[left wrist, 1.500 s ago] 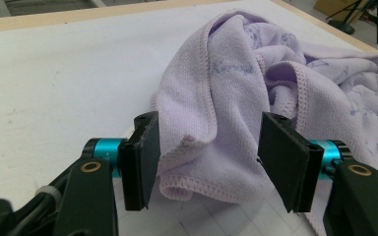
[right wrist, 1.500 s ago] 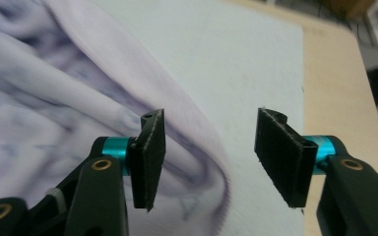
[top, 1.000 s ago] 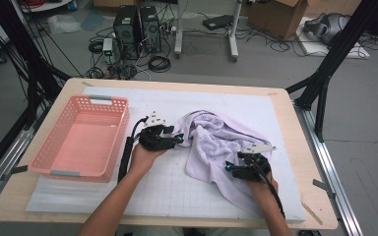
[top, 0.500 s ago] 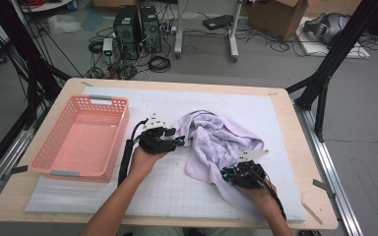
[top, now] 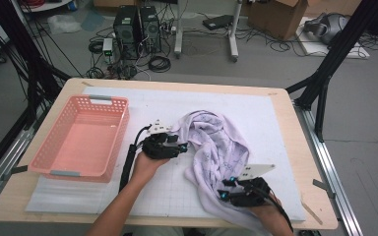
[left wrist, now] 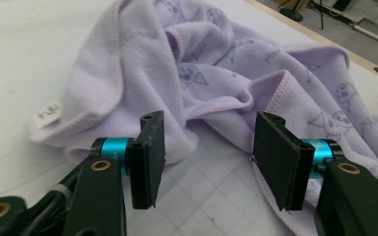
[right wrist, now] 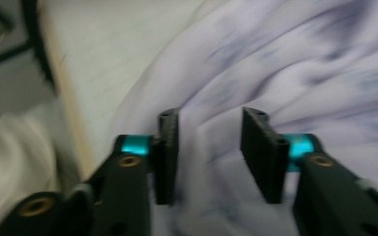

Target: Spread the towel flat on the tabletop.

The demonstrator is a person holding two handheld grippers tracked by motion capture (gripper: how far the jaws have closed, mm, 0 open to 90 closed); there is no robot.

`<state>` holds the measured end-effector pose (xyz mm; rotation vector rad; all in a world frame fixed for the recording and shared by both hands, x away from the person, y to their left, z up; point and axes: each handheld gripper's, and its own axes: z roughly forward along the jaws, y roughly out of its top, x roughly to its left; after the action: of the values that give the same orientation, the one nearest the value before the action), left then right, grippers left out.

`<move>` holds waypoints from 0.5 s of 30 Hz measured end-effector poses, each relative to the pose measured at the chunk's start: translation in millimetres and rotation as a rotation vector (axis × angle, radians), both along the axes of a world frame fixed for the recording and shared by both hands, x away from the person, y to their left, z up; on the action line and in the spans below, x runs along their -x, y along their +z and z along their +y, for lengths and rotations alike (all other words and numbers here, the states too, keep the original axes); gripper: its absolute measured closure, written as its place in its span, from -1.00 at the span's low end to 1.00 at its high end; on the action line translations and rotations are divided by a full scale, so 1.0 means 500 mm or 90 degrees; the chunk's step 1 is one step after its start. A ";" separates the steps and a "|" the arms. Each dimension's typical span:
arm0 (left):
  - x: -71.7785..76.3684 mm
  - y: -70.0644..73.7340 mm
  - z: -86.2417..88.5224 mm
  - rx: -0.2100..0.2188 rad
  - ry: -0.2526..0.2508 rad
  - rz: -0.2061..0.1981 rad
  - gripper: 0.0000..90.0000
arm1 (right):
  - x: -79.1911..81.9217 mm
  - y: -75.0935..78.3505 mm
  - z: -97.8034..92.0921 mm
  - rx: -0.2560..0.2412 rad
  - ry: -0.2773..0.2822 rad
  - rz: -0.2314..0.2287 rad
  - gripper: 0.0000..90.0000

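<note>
Lilac towel [top: 216,147] hem near table edge [top: 320,227], right gripper [right wrist: 209,157] seemingly agape

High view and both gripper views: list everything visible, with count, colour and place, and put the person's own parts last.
Towel: one, lilac with a faint printed pattern, crumpled on the mat right of centre.
Basket: one, pink plastic, on the table's left part, nothing in it.
Mat: one, white with a grid, covering most of the tabletop.
Table: one, light wood, edges showing around the mat.
Computer towers: two, black, on the floor beyond the table, among cables.
Cardboard box: one, brown, floor at far right.
Left gripper: black, jaws open at the towel's left edge.
Right gripper: black, jaws open over the towel's near end.
Forearms: two, entering from the bottom.
</note>
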<state>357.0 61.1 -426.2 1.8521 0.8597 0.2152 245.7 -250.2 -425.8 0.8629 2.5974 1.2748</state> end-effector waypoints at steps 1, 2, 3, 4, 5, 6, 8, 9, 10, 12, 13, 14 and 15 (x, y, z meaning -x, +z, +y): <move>-0.001 -0.002 -0.008 0.006 0.000 0.004 -0.02 | -0.009 0.006 -0.012 -0.013 -0.031 -0.013 0.12; -0.002 -0.004 -0.016 0.008 0.001 0.008 -0.08 | -0.016 0.012 -0.024 -0.014 -0.069 -0.028 0.06; -0.003 -0.006 -0.026 0.011 0.002 0.009 -0.15 | -0.025 0.015 -0.034 0.001 -0.109 -0.049 0.02; -0.003 -0.008 -0.035 0.017 -0.007 0.008 -0.19 | -0.034 0.016 -0.044 0.019 -0.148 -0.062 0.01; -0.004 -0.010 -0.045 0.018 -0.014 0.007 -0.19 | -0.041 0.015 -0.054 0.026 -0.181 -0.063 0.01; -0.004 -0.013 -0.055 0.020 -0.018 0.009 -0.19 | -0.048 0.013 -0.064 0.025 -0.209 -0.063 0.00; -0.006 -0.021 -0.076 0.006 -0.025 0.027 -0.25 | -0.058 0.008 -0.081 0.026 -0.248 -0.063 -0.01; -0.008 -0.026 -0.087 -0.003 -0.026 0.040 -0.29 | -0.061 0.005 -0.089 0.022 -0.258 -0.057 -0.02; -0.009 -0.030 -0.098 -0.014 -0.030 0.046 -0.30 | -0.063 0.002 -0.095 0.020 -0.264 -0.052 -0.02; -0.010 -0.037 -0.118 -0.038 -0.040 0.049 -0.29 | -0.061 0.000 -0.103 0.020 -0.273 -0.050 -0.02; -0.009 -0.040 -0.128 -0.047 -0.044 0.049 -0.29 | -0.059 0.000 -0.106 0.019 -0.276 -0.051 -0.02; -0.007 -0.043 -0.138 -0.060 -0.048 0.048 -0.27 | -0.058 0.000 -0.109 0.021 -0.276 -0.053 -0.02; -0.005 -0.046 -0.147 -0.077 -0.053 0.047 -0.24 | -0.057 -0.001 -0.111 0.022 -0.278 -0.053 -0.02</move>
<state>359.4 -12.5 -449.3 2.0158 0.8334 0.1501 274.2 -305.5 -426.1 1.2520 2.1927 1.1084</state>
